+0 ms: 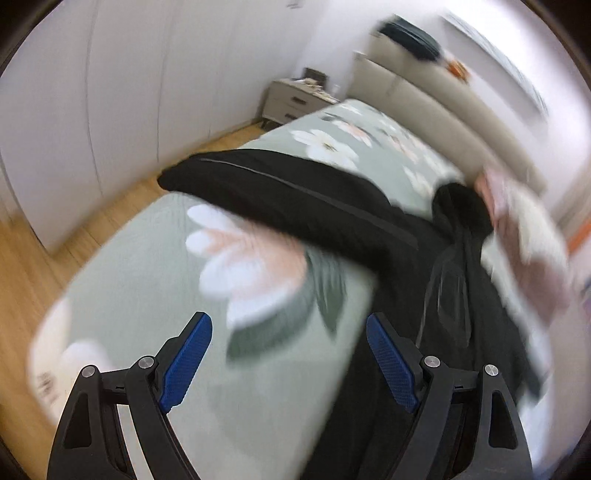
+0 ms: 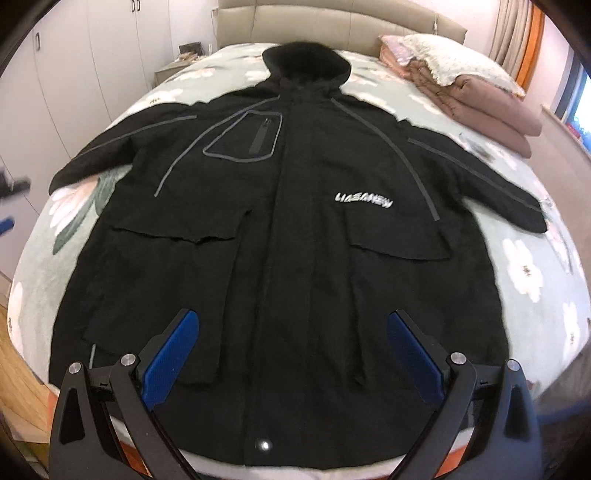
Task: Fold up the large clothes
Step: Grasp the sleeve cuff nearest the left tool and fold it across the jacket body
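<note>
A large black hooded coat (image 2: 295,229) lies spread flat, front up, on the floral bed (image 2: 532,273), sleeves out to both sides and hood toward the headboard. My right gripper (image 2: 293,325) is open and empty, held above the coat's lower hem. In the left wrist view, which is motion-blurred, my left gripper (image 1: 290,332) is open and empty over the bedspread (image 1: 155,258) beside the coat's left sleeve (image 1: 280,192). The left gripper also shows blurred at the left edge of the right wrist view (image 2: 11,199).
A folded brown quilt and pale blanket (image 2: 469,92) are stacked at the bed's far right corner. A padded headboard (image 2: 332,26) stands behind. A bedside table (image 1: 295,99) and white wardrobes (image 1: 92,92) are on the left, over a wooden floor (image 1: 22,280).
</note>
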